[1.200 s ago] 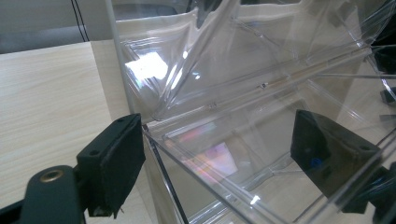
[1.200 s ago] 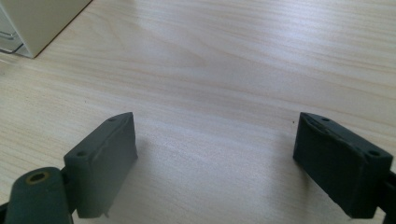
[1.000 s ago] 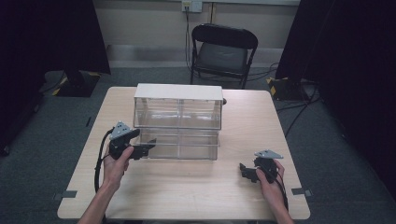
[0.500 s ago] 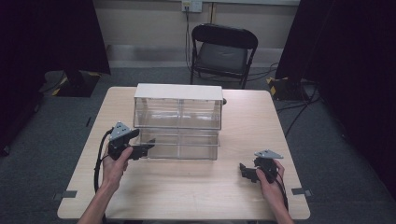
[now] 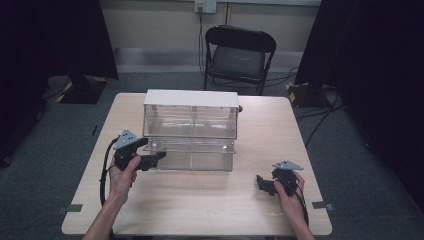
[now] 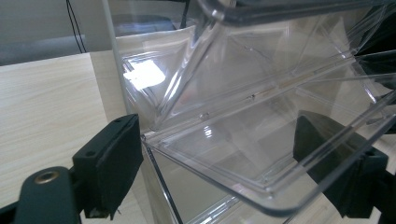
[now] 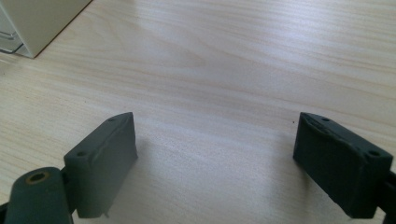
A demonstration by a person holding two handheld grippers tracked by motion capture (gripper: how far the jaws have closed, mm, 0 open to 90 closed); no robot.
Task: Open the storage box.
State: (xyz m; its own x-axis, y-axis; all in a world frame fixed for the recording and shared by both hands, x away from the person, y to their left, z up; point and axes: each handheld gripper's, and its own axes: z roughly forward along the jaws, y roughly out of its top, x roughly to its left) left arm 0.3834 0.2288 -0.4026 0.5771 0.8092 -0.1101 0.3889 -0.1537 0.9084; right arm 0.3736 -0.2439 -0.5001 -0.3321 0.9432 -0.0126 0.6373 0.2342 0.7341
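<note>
Clear plastic drawer unit (image 5: 190,131) stands mid-worktop (image 5: 210,200), toward the far side, with a pale top panel and two tiers of see-through drawers. The lower tier juts out toward the person beyond the upper one.

Left gripper (image 5: 150,161) sits at the unit's lower left corner, held in the left hand (image 5: 123,172), cable looping down along the forearm. In the left gripper view the fingers (image 6: 109,163) stand wide apart, with the rim of the lower left drawer (image 6: 261,158) lying between them. The far finger is seen through the clear plastic. Whether either pad actually touches the plastic is hard to judge; glare and transparency blur the edges. The drawer looks tilted or pulled out, its front lip nearest the camera. The upper drawer's slanted front rises above it.

Right gripper (image 5: 263,184) rests low near the worktop's right front edge, well apart from the unit, in the right hand (image 5: 289,192). The right gripper view shows its fingers (image 7: 105,161) spread wide over bare wood grain, nothing between them. A corner of the unit's pale casing shows at that view's upper left.

A black folding chair (image 5: 239,55) stands behind the worktop, against the wall. Grey carpet floor, dark curtains on both sides.
</note>
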